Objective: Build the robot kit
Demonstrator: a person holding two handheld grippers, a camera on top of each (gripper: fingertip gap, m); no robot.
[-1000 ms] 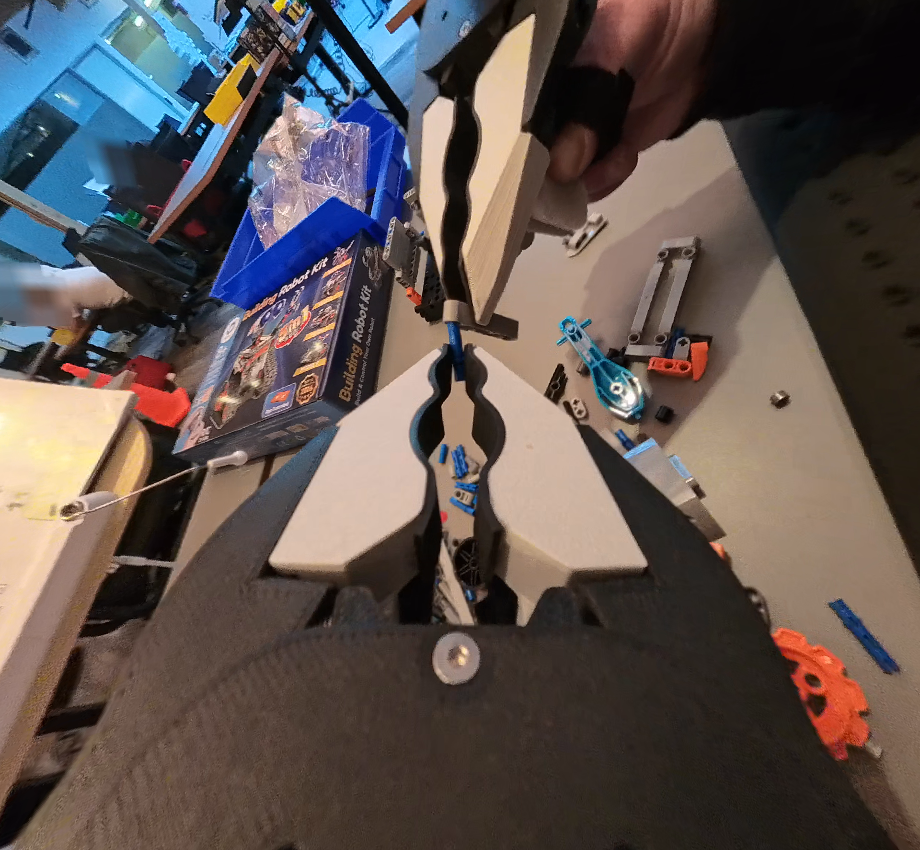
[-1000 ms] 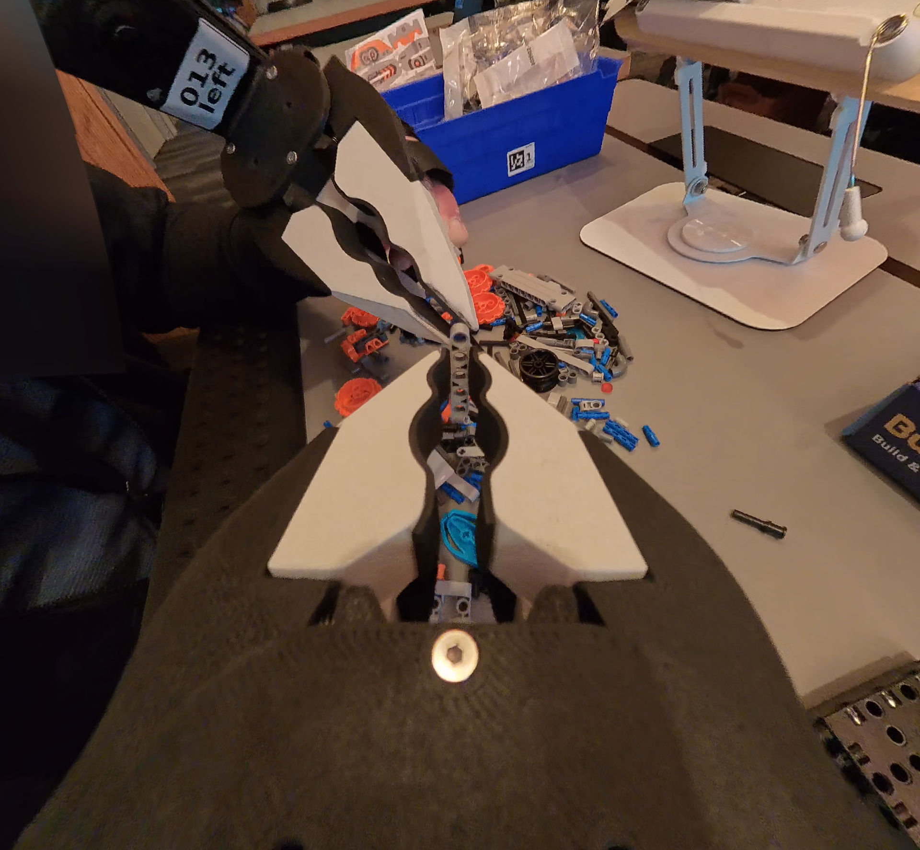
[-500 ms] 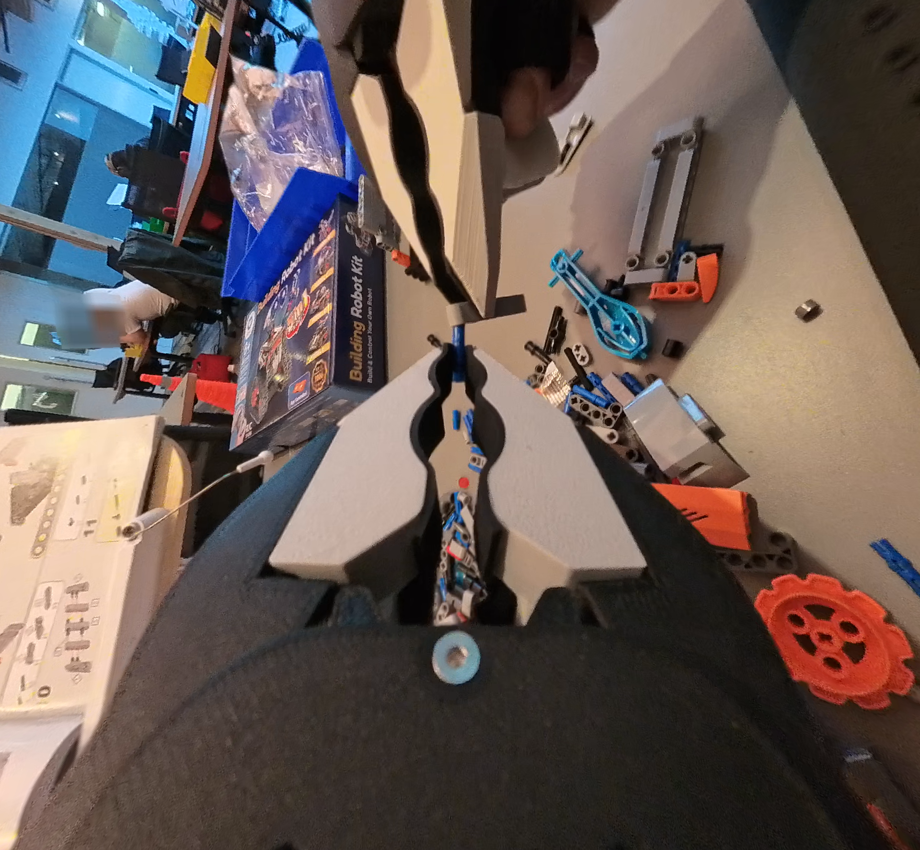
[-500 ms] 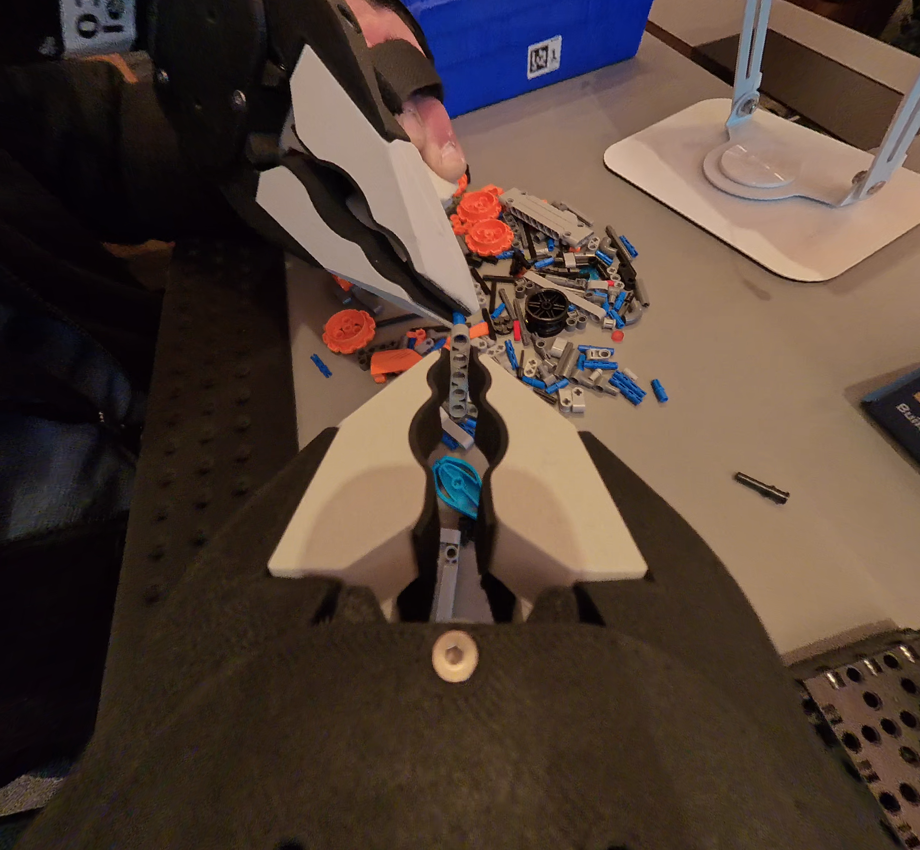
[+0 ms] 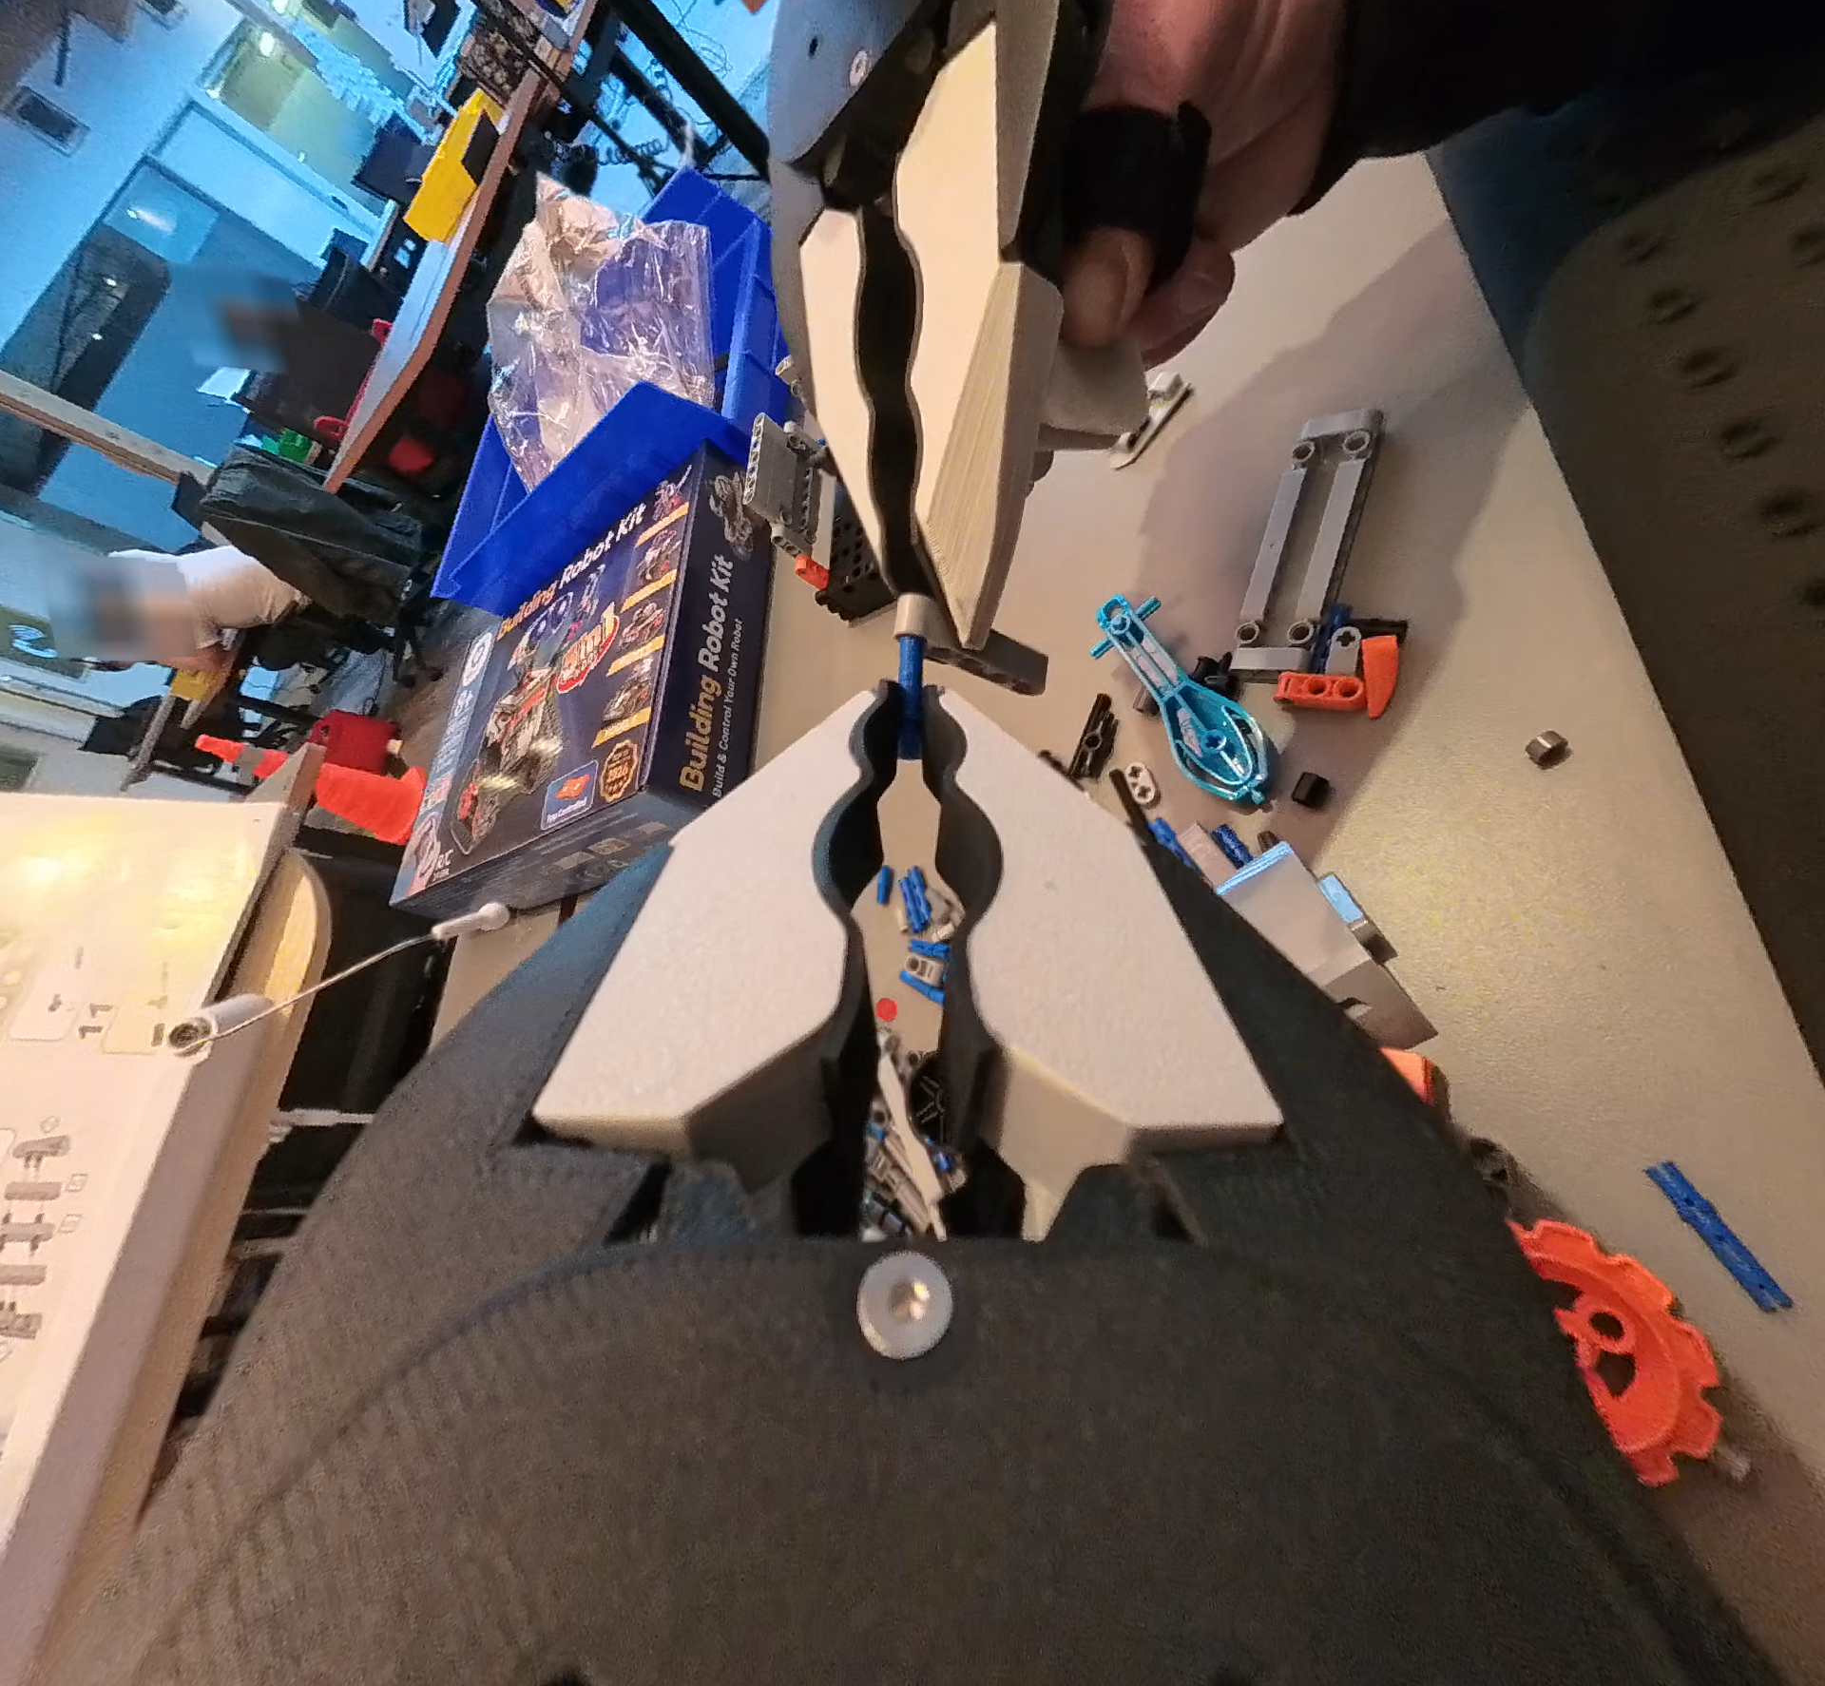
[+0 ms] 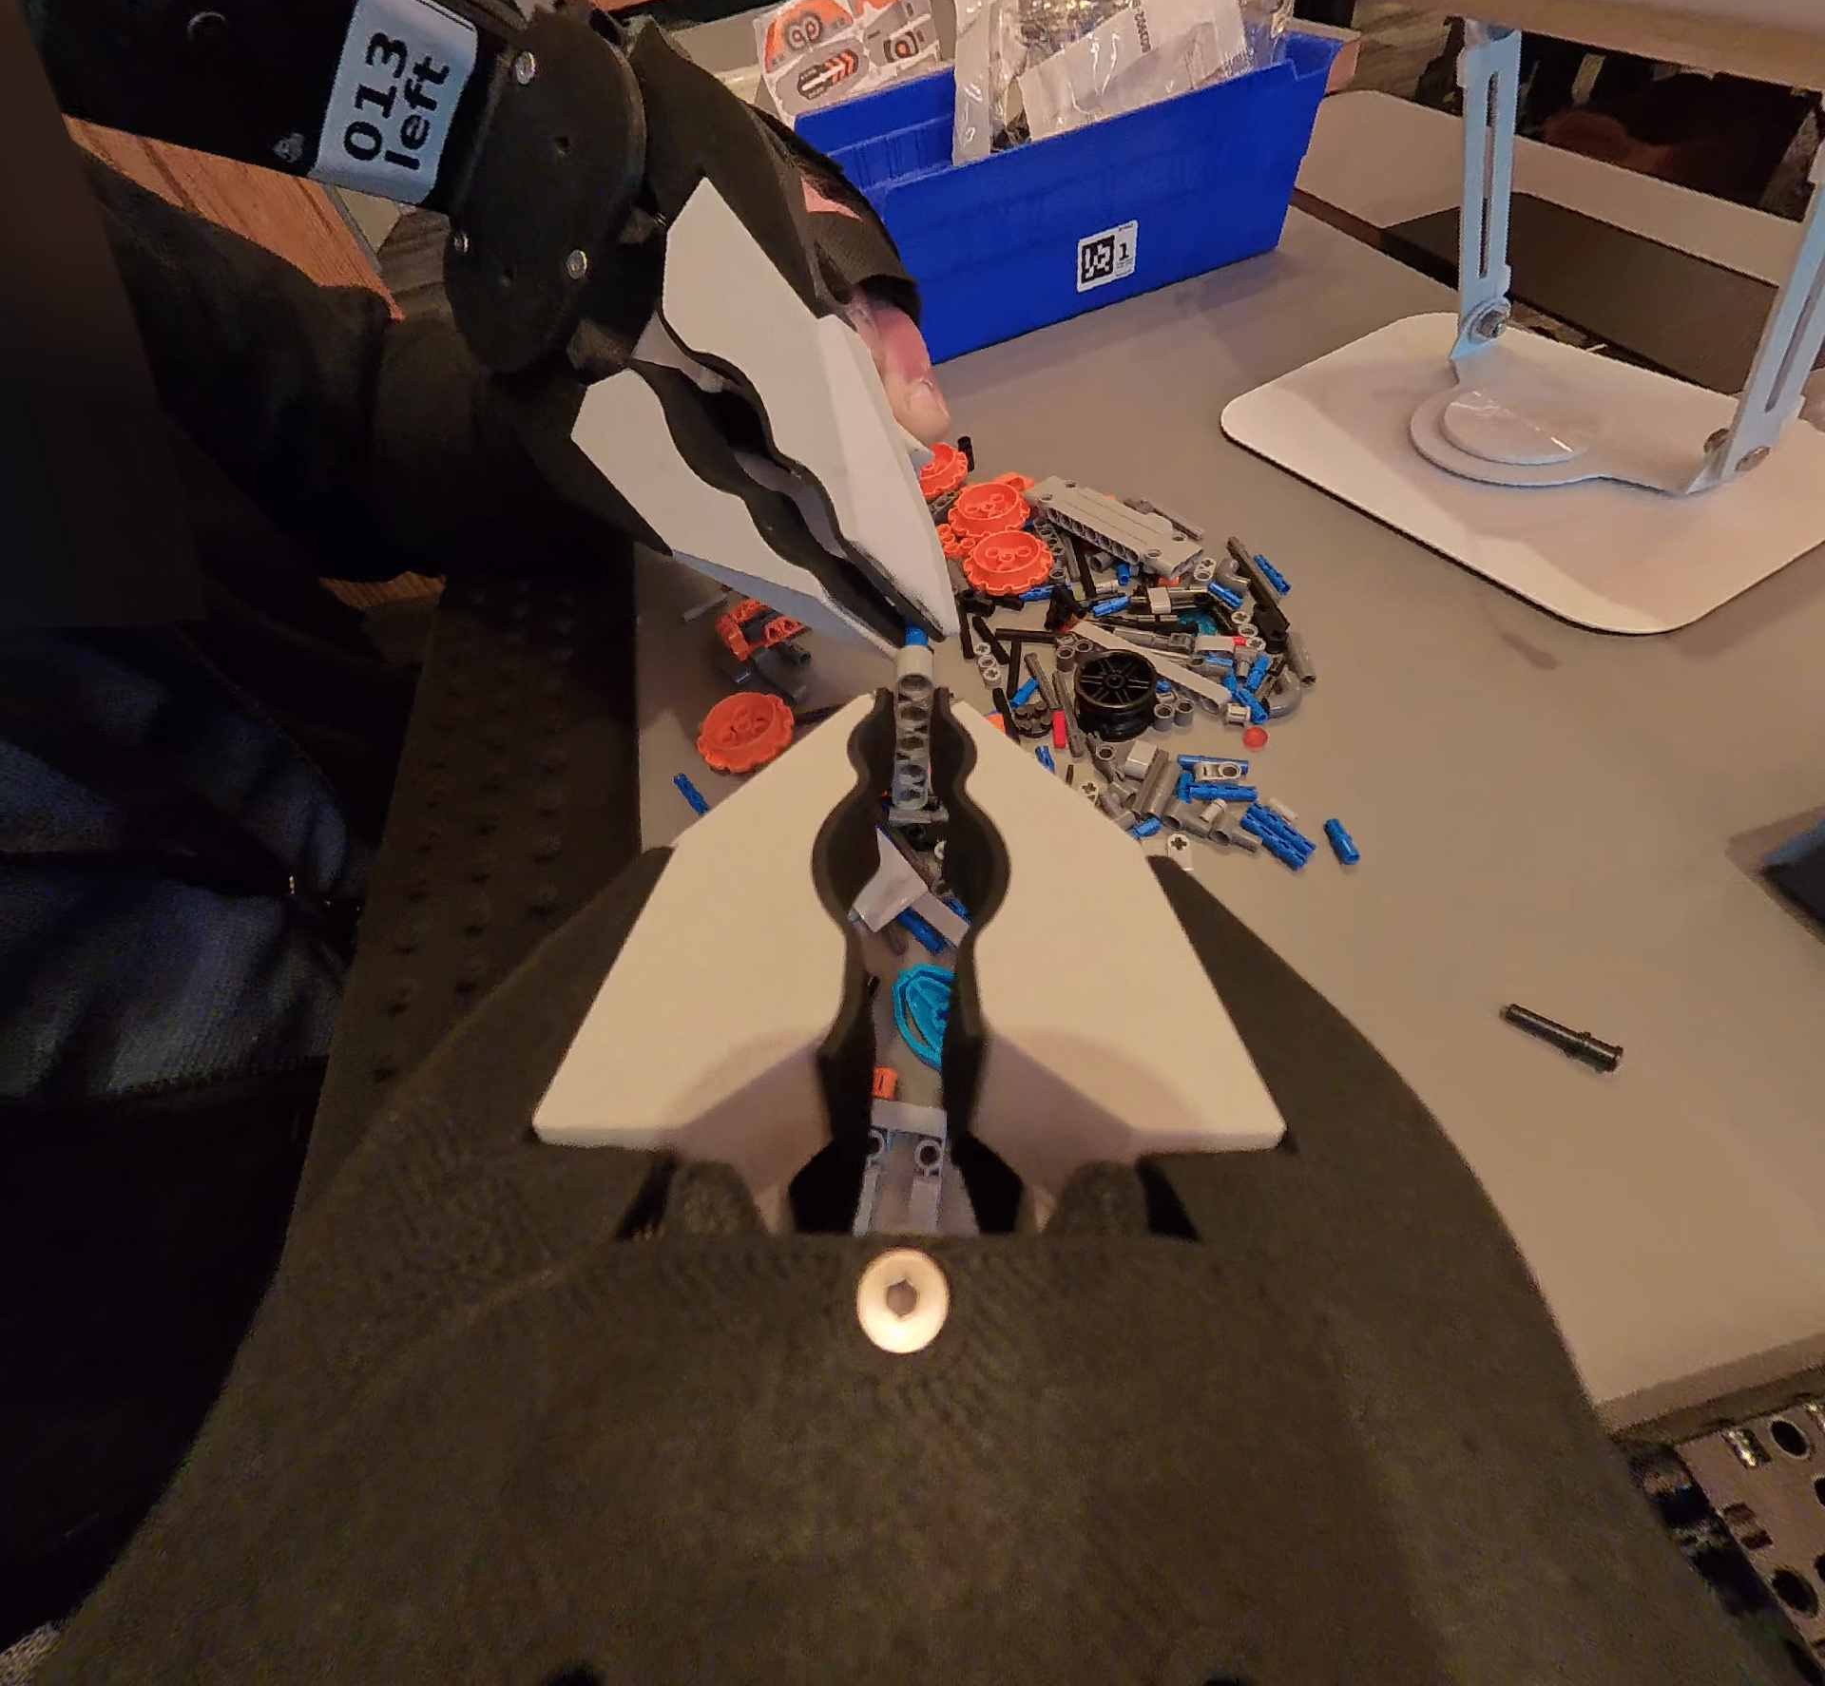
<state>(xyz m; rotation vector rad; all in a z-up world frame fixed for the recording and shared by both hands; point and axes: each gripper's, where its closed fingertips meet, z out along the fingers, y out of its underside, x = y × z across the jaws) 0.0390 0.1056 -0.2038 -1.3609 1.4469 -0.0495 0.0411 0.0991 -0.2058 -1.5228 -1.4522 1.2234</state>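
My left gripper (image 5: 910, 712) is shut on a thin blue axle pin (image 5: 908, 679), held above the grey table. The pin's far end sits in the end hole of a grey beam (image 5: 973, 646). My right gripper (image 6: 913, 712) is shut on that holed grey beam (image 6: 912, 730), which stands up between its tips. In the left wrist view the right gripper (image 5: 938, 622) comes down from above, held by a hand (image 5: 1200, 108). In the right wrist view the left gripper (image 6: 913, 626) reaches in from the upper left, and a bit of the blue pin (image 6: 916, 632) shows at the beam's top.
A heap of small grey, blue and black parts with orange gears (image 6: 1007, 557) lies on the table (image 6: 1481, 898). A blue bin (image 6: 1106, 207) with plastic bags, a kit box (image 5: 602, 681), a white stand base (image 6: 1541, 473), a turquoise part (image 5: 1200, 730) and a loose black pin (image 6: 1565, 1046) are around. Left and right tips are no more than a few centimetres apart.
Both grippers tilted and swung during the last second while staying tip to tip. The pin and the beam stay gripped throughout.
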